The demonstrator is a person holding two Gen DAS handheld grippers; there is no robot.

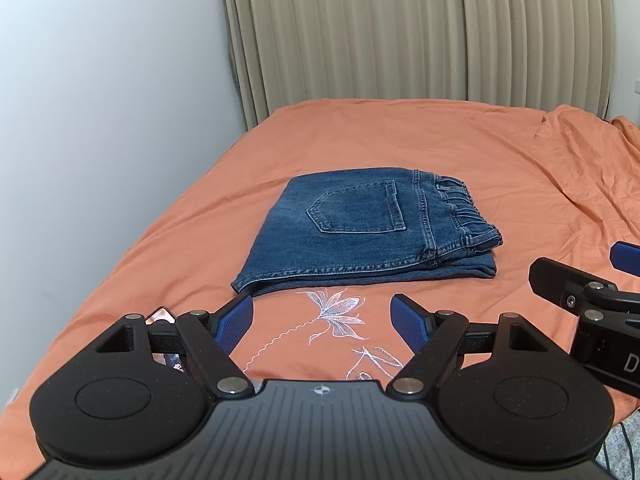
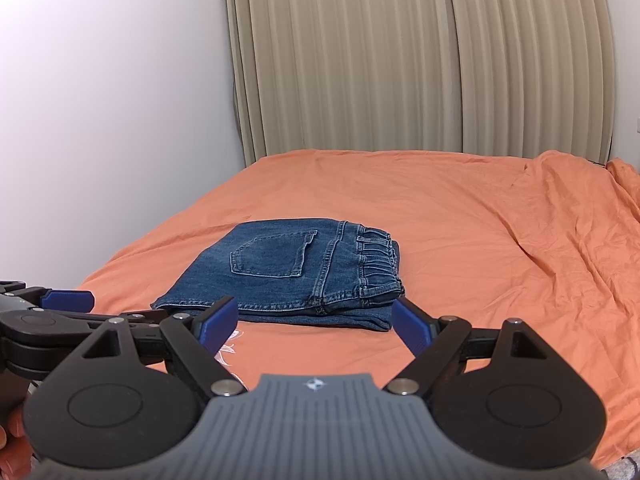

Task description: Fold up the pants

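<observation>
jeans (image 1: pixel 360 228) sit folded in a compact stack mid bed (image 1: pixel 500 152), pocket up, waistband on the right, so folding looks done and this reads as the end step. left gripper (image 1: pixel 322 320) and right gripper (image 2: pixel 314 320) both hover near side of the stack, fingers apart, holding nothing; next move likely just a pull-away or a light tidy of the near edge, which looks a bit uneven. lots of open sheet right and far, wall (image 1: pixel 100 120) close on the left, curtain (image 1: pixel 400 32) at the far end.
</observation>
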